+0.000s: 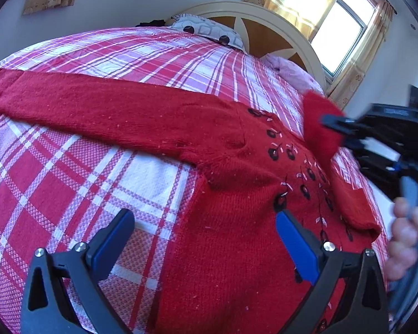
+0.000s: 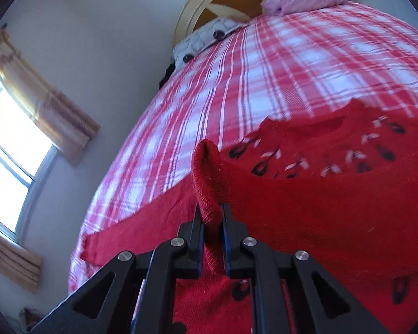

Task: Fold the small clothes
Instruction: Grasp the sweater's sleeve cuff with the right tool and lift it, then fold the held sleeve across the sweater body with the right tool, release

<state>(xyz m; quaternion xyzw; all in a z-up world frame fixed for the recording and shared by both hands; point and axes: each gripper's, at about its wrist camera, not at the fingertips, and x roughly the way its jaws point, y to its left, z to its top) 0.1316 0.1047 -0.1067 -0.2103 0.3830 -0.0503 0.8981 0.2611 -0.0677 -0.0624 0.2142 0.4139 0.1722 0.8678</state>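
Bedroom, curtained windows, bed (image 1: 78, 167) under a red-and-white plaid cover, round headboard and pillows at the far end. Red knit sweater (image 1: 231, 250) with dark embroidered motifs lies flat on the cover, body near the cameras. One sleeve (image 1: 92, 105) is stretched straight out to the left in the left wrist view, its long axis running across the bed. Other sleeve is off the bed: right hand-held gripper (image 2: 212, 222) has its jaws pressed together on the cuff (image 2: 207, 172), knit bunched between the blue pads and sticking up past the tips. In the left wrist view that pinched cuff sits above the sweater's shoulder at the right, blurred, so exact height over the chest is hard to call. Left hand-held gripper (image 1: 206, 245) is spread wide and empty, above the sweater's lower side edge, one finger over bare plaid and the other over red knit; contact not evident. Key relation: sweater body lies ahead of and below the right hand-held gripper, so the held sleeve probably folds inward across the chest. Flat sleeve is nearer the left hand-held gripper, so that one is its likely pick. Fold looks early stage, body not yet doubled.
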